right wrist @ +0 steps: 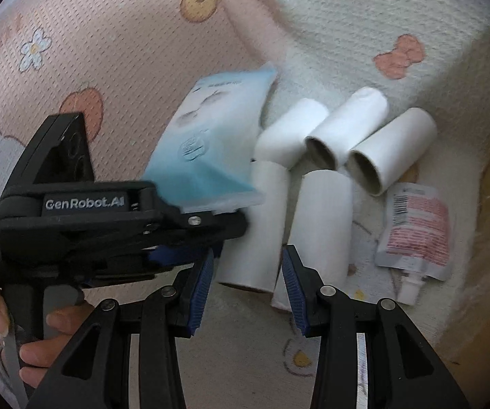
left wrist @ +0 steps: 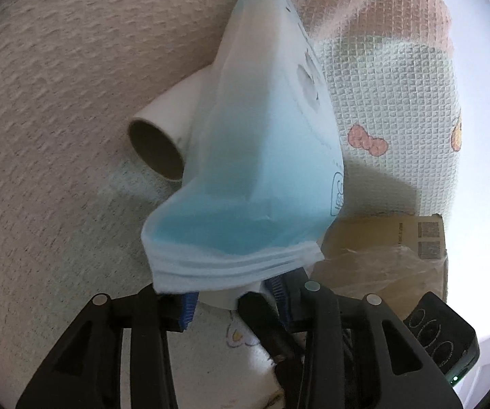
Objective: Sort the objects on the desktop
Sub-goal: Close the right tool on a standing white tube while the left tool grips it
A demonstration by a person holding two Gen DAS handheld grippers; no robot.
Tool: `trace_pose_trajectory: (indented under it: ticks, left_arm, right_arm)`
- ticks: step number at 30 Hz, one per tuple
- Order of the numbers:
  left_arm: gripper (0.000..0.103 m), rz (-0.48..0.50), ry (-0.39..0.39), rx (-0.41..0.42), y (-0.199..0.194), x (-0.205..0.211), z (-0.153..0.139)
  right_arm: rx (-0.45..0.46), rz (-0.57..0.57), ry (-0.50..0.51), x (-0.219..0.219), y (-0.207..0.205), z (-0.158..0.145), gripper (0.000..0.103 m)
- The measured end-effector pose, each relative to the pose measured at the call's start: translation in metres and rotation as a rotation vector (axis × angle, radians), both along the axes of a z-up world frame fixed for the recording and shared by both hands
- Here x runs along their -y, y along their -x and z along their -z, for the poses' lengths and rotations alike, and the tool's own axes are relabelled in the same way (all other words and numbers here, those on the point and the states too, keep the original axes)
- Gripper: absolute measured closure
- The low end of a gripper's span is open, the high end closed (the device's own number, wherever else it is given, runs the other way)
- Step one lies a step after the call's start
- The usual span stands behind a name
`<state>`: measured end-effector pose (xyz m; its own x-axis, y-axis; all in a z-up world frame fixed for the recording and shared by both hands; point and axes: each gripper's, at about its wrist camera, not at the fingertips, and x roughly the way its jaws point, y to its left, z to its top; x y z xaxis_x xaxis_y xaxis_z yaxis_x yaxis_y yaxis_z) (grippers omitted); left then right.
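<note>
One blue pack (left wrist: 262, 156), soft and flat with a pale printed face, hangs from the left gripper (left wrist: 234, 293), whose blue pads (left wrist: 188, 301) are closed on its seamed lower edge. From the right wrist view the same pack (right wrist: 210, 136) slants up and away from the black gripper body marked GenRobot.AI (right wrist: 84, 218), lifted off the cloth, just left of a group of tubes. A hand (right wrist: 40, 337) grips that tool's handle at the lower left.

Five white cardboard tubes (right wrist: 316, 228) lie on the patterned cloth (right wrist: 108, 51): three side by side at the back, open ends facing the camera on two of them, and two lying lengthwise in front, side by side. In the left wrist view, one tube (left wrist: 163, 136) shows behind the pack, its brown inside visible.

The right gripper (right wrist: 248, 286) hovers low over the near ends of the two front tubes, jaws spread apart, nothing between its pads (right wrist: 200, 289).

A white spouted pouch (right wrist: 415, 228) with red print lies flat to the right of the tubes. A brown cardboard box (left wrist: 398, 248) with clear plastic on it sits at the lower right of the left wrist view.
</note>
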<state>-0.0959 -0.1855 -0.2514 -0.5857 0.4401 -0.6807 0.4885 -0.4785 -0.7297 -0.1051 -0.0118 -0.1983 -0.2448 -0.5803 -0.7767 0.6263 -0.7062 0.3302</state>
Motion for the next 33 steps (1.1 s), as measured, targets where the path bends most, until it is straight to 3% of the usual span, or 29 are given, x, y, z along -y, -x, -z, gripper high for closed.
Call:
trace_pose_trajectory:
  ticks: [5, 11, 24, 33]
  left_arm:
    - [0.061, 0.019, 0.017, 0.022, 0.010, -0.006, 0.002]
    - [0.061, 0.035, 0.025, 0.030, 0.004, -0.007, 0.002]
    - [0.062, 0.151, 0.225, 0.070, -0.053, -0.049, -0.016]
    - [0.062, 0.156, 0.208, 0.109, -0.076, -0.051, -0.015]
  right_arm:
    - [-0.008, -0.001, -0.055, 0.007, 0.001, 0.007, 0.065]
    - [0.040, 0.003, -0.025, 0.002, 0.001, 0.007, 0.065]
    - [0.238, 0.060, 0.012, -0.021, -0.044, 0.016, 0.065]
    - [0.276, 0.079, 0.030, -0.029, -0.065, 0.013, 0.065]
